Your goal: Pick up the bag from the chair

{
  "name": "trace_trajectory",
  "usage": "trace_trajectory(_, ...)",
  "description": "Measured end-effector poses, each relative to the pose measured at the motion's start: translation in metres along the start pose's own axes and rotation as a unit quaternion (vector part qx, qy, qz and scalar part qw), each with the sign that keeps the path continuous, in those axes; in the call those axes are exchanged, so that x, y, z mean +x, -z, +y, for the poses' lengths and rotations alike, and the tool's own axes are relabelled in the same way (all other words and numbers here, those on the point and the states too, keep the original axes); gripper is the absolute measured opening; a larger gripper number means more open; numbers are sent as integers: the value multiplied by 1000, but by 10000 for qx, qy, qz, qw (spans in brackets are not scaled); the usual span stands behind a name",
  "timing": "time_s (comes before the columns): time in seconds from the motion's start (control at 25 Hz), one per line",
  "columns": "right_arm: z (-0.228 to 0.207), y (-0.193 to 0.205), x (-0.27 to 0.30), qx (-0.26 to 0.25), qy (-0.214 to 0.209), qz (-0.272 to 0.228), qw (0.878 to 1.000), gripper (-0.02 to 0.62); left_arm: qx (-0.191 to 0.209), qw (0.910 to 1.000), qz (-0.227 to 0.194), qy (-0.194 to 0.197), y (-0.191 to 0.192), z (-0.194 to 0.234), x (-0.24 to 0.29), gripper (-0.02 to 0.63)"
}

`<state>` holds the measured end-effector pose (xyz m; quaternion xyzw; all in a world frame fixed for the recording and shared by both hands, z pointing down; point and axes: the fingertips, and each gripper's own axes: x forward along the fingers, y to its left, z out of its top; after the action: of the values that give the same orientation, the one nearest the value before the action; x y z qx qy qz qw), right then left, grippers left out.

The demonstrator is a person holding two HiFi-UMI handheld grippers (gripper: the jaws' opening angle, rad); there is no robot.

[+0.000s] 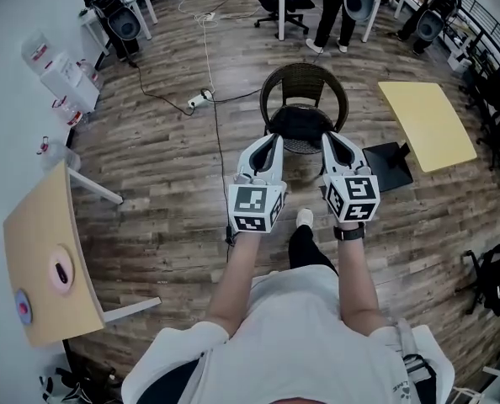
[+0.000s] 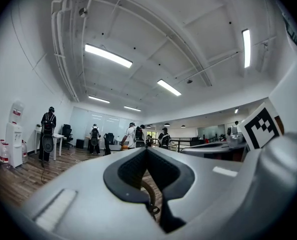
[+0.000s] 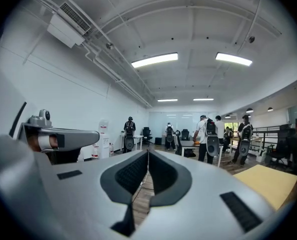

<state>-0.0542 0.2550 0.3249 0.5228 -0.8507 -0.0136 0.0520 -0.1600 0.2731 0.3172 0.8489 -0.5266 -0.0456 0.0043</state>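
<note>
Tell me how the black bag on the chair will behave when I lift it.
The bag lies low and spread across the chair seat, so it is probably soft and would sag from one grip. It shows no bulge, so it is likely light. I cannot make out a handle.

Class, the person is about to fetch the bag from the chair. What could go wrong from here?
1. The left tongs and right tongs are shut and short of the bag; unopened, they might shove it off the chair.
2. A cable lies on the floor near the person's shoe: a trip hazard.
3. The bag is dark against the dark chair, so a handle is hard to spot.
</note>
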Motion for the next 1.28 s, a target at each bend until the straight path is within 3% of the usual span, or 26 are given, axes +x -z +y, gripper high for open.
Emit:
trace_trajectory(0.36, -52, 1, 63, 74, 78, 50, 9999, 11, 179, 9997, 148, -94, 2, 29, 75, 10)
trace_trajectory(1.0, -205, -11, 218, 38, -25, 119, 9999, 11, 145, 9997, 163, 108, 5, 50, 299, 11)
trace_trajectory(1.28, -263, 8, 279, 194, -77, 296, 9993, 11, 167, 9991, 353, 135, 32, 59, 378, 10)
